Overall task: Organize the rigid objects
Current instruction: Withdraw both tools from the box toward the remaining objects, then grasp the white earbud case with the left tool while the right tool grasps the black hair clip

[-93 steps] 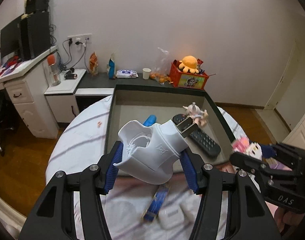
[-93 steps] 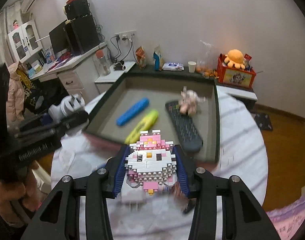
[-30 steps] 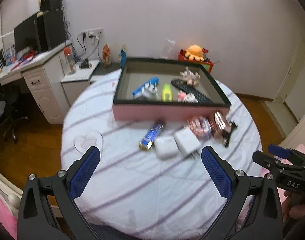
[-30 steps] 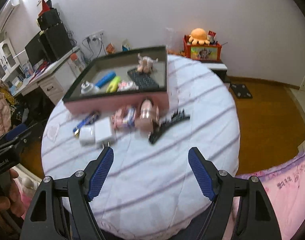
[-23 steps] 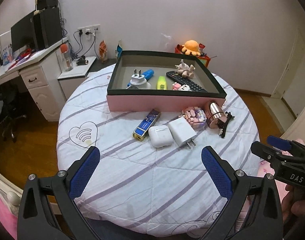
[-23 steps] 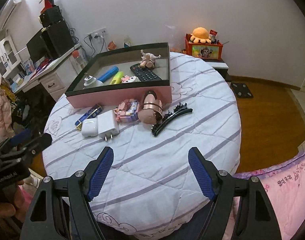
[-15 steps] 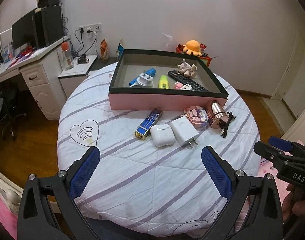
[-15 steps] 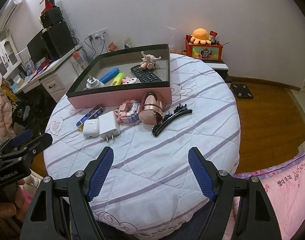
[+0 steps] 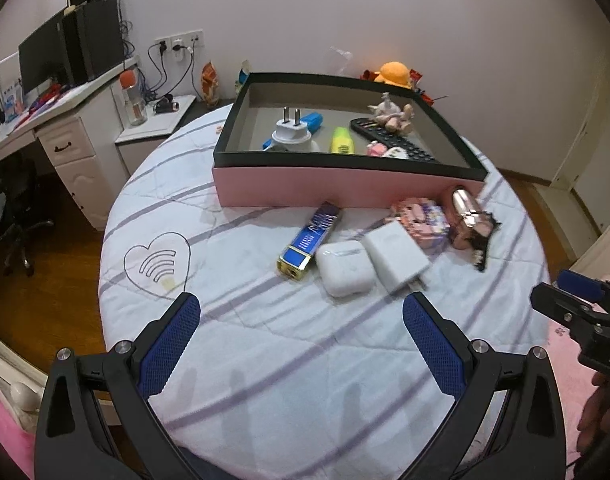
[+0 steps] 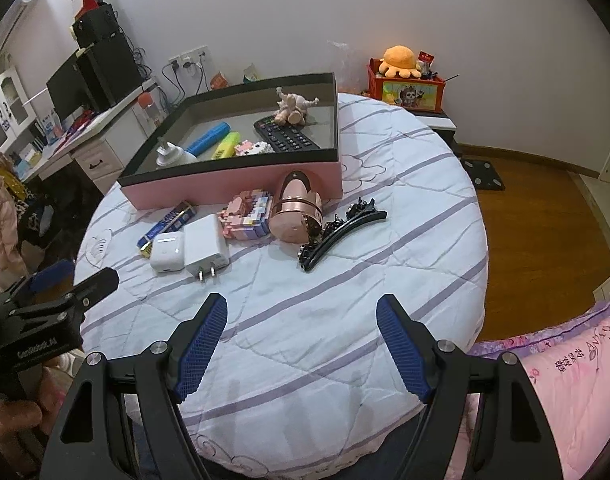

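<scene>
A pink box with a black rim (image 9: 345, 185) (image 10: 241, 184) stands on the round table. In it lie a white plug adapter (image 9: 290, 133), a blue and a yellow marker, a small pink brick figure (image 10: 252, 147), a remote (image 10: 285, 136) and a figurine. In front of the box lie a blue lighter (image 9: 309, 240), a white earbud case (image 9: 345, 267) (image 10: 167, 257), a white charger (image 9: 397, 256) (image 10: 205, 246), a pink brick toy (image 10: 245, 216), a rose-gold container (image 10: 295, 210) and a black hair clip (image 10: 341, 234). My left gripper (image 9: 301, 340) hangs open over the near cloth, empty. My right gripper (image 10: 301, 344) is open and empty too.
The striped white cloth (image 10: 345, 280) covers the table to its round edge; wooden floor lies beyond. A desk with monitor (image 9: 49, 60) stands at the left, a toy crate (image 10: 409, 88) at the back. A pink quilt (image 10: 565, 380) borders the near right.
The left gripper has sunk and come closer to the table, so the loose objects look larger. The right gripper has kept still. Both stay open and empty.
</scene>
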